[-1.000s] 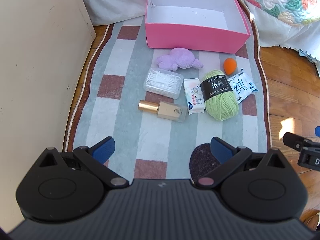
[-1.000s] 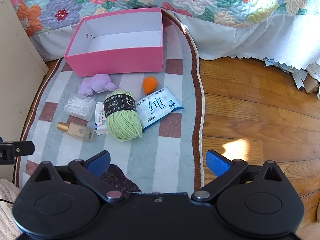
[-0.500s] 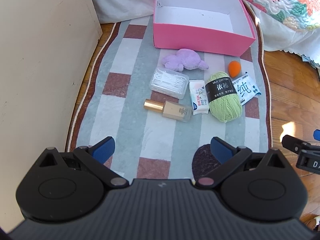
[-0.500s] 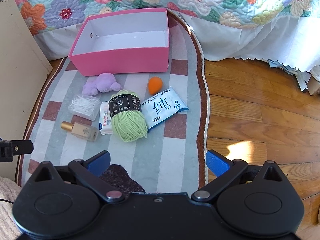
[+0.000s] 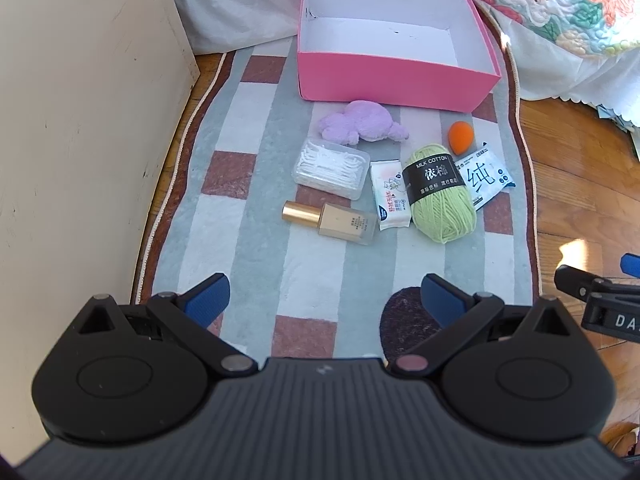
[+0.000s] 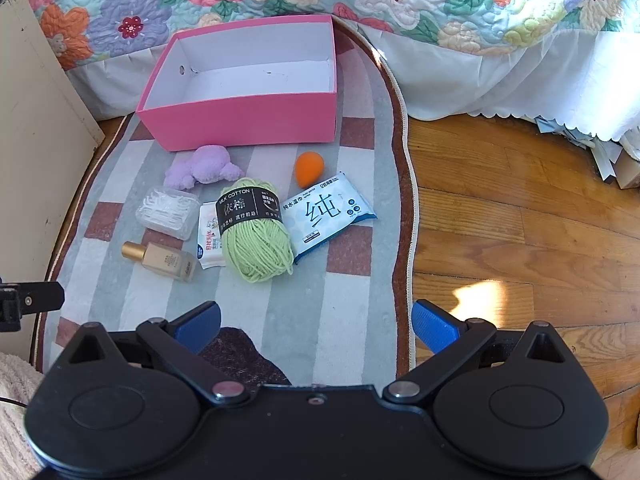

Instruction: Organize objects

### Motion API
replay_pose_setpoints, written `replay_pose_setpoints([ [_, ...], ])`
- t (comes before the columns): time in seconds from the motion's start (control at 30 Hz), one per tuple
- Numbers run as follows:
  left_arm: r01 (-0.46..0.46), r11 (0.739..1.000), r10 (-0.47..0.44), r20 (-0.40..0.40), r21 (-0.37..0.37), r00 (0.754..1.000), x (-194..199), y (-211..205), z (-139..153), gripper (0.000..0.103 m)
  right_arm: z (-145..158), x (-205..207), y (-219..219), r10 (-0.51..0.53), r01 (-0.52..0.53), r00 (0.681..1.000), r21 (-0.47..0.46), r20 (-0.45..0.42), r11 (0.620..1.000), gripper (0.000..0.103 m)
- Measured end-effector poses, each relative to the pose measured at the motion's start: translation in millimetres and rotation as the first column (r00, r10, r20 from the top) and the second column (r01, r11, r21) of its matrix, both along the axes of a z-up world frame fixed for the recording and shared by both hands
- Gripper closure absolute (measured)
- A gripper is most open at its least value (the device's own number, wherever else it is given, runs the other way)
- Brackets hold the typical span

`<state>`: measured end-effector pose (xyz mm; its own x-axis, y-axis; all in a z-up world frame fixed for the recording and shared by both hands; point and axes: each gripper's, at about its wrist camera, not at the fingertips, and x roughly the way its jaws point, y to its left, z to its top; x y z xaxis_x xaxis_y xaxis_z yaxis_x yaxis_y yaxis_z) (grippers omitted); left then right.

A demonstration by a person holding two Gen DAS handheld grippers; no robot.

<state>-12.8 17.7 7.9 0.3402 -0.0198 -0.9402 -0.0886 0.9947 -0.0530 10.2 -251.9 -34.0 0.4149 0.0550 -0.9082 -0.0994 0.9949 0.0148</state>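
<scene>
An open pink box stands empty at the rug's far end. In front of it lie a purple plush, an orange sponge, a clear cotton-swab case, a small tissue pack, green yarn, a wet-wipe pack and a gold-capped bottle. My left gripper and right gripper are both open and empty, hovering short of the objects.
The objects lie on a striped rug. A cream cabinet stands at the left. A bed with a floral quilt lies behind the box. Wooden floor lies to the right.
Both grippers have drawn back and shifted slightly, so the box and objects sit a little farther off and more centred. Both stay open. No object has moved.
</scene>
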Motion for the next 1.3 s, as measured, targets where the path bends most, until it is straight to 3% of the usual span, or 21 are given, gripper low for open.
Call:
replay_pose_setpoints([
  [1.13, 0.008, 1.000, -0.008, -0.013, 0.008, 1.000, -2.9, -3.2, -3.4, 0.000, -5.7, -0.5, -5.5, -0.005, 0.005, 1.000, 0.009, -0.020, 1.000, 0.000],
  [1.3, -0.011, 1.000, 0.011, -0.004, -0.024, 1.000, -3.1, 0.8, 2.7, 0.000, 6.7, -2.9, -10.7, 0.060, -0.060, 0.997, 0.005, 0.053, 0.998, 0.000],
])
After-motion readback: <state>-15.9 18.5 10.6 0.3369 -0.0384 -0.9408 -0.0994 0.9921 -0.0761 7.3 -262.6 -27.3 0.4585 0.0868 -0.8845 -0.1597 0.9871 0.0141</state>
